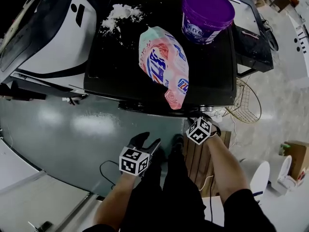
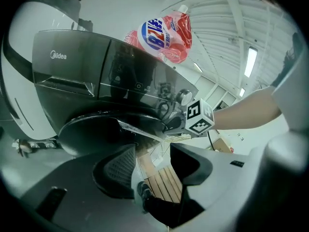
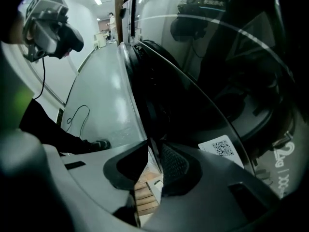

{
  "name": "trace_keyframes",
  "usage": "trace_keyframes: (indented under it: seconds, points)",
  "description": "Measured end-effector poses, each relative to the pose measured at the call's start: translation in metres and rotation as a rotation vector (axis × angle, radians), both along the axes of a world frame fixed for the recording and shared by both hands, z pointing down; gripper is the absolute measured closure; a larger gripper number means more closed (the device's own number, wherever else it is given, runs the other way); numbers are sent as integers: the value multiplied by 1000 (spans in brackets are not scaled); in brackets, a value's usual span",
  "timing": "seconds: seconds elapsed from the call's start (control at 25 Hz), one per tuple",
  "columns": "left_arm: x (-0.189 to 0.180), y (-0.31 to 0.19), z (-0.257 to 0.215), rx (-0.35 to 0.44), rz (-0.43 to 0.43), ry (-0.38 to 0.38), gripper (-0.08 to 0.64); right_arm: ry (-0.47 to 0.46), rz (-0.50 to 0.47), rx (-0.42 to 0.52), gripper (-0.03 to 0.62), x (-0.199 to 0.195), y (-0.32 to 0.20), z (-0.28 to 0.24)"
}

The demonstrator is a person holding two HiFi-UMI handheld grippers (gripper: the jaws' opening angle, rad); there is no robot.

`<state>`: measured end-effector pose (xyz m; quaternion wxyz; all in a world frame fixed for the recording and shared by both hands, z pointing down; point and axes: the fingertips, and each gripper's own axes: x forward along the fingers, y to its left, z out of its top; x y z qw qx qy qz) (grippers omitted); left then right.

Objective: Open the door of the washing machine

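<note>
While the right tool pinches the thin rim of the door at the front of the washing machine, the left tool hangs half-open and empty nearby; the outward swing looks not yet done.

"Midea" logo on washer ctrl panel

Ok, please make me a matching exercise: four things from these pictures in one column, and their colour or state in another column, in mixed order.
Things:
1. tub
2. powder
3. left gripper
4. right gripper

Colour or state:
a. open, empty
b. purple
c. shut on the door edge
d. white

Pairs: 1-b, 2-d, 3-a, 4-c
</note>
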<state>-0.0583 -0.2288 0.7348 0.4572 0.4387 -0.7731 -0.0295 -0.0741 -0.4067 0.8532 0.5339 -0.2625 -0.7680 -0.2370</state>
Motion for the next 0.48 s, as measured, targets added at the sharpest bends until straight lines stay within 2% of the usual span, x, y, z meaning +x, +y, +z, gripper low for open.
trace_keyframes:
  seconds: [0.2,0.4,0.48]
  points:
    - [-8,13,1,-11,-7,-14,321,-7,19,-3,502,-1,1,-1]
    - [-10,12,4,-14,33,-20,321,-2,-42,35,491,-2,0,1]
    - [-18,11,4,-9,38,-37,321,-18,-14,25,490,-6,1,0]
